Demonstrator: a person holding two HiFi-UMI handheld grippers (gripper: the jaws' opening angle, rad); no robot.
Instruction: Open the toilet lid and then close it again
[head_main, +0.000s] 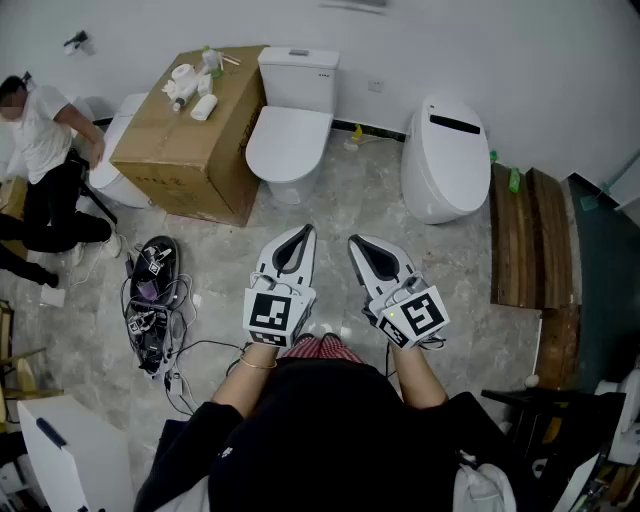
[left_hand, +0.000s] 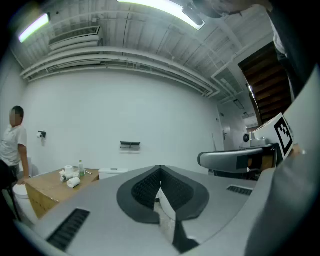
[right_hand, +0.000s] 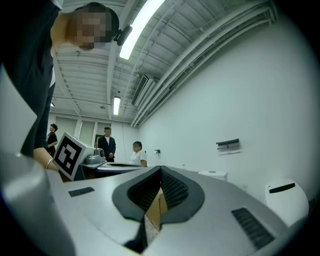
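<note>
Left gripper (head_main: 304, 234): we hold it low in front of us, pointing at the far wall. Its jaws meet at the tips and have nothing between them.
Right gripper (head_main: 356, 241): just beside the left one and level with it. The jaws are likewise closed at the tips, and it carries nothing.
Stage, as we judge it: not begun, since both grippers are well apart from any toilet.
Cables (head_main: 150, 300): a tangle lies on the floor (head_main: 380, 215) to our near left. We could catch a foot in it if we drift left while walking in.
Toilet lid (head_main: 288, 140): down flat on the white toilet straight ahead of us, with the tank (head_main: 298, 75) upright behind it. We take this to be the one meant, though nothing settles it.
Cardboard box (head_main: 195, 140): tight against that toilet's left side, with paper rolls on top. A left gripper coming in wide could knock it.
Oval toilet (head_main: 445, 155): to the far right with its lid also closed, so we could head for the wrong one.
Person (head_main: 40, 150): crouched at the far left, clear of our path.
Main risk: the lid looks smooth and glossy. Closed jaws can only hook its front edge, so it may slip off and slam down. Pushed too hard, it could bang against the tank.
Next need, in our view: step closer and either part one pair of jaws or slide a tip under the lid's near rim.
</note>
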